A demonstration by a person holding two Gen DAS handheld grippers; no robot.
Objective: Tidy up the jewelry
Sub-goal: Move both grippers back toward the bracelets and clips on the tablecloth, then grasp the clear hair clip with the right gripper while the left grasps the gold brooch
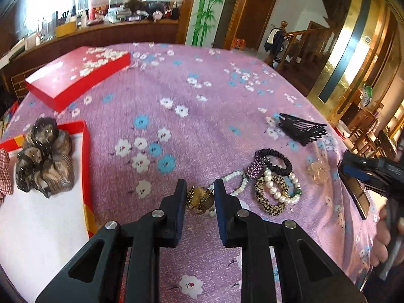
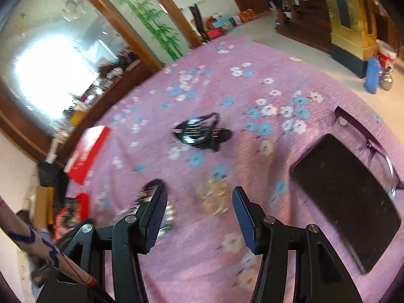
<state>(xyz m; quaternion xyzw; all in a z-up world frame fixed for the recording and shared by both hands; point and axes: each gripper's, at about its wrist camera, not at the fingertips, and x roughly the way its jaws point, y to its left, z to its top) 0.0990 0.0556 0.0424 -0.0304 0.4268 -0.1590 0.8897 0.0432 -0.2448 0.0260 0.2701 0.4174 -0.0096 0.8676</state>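
Note:
My left gripper (image 1: 200,192) is open with its fingers on either side of a gold fan-shaped brooch (image 1: 199,198) lying on the pink floral cloth (image 1: 176,101). Right of it lie a pearl bracelet (image 1: 277,189), a leopard scrunchie (image 1: 267,199), a black scrunchie (image 1: 277,161), a clear flower clip (image 1: 318,170) and a black claw clip (image 1: 301,128). A brown scrunchie (image 1: 44,161) lies in the open red-rimmed box (image 1: 87,156). My right gripper (image 2: 199,199) is open above the clear flower clip (image 2: 214,197); the black claw clip (image 2: 202,132) lies beyond.
The red box lid (image 1: 75,75) lies at the far left of the table. A black phone (image 2: 346,197) and purple glasses (image 2: 366,141) lie right of my right gripper. The right gripper shows at the left wrist view's right edge (image 1: 373,174).

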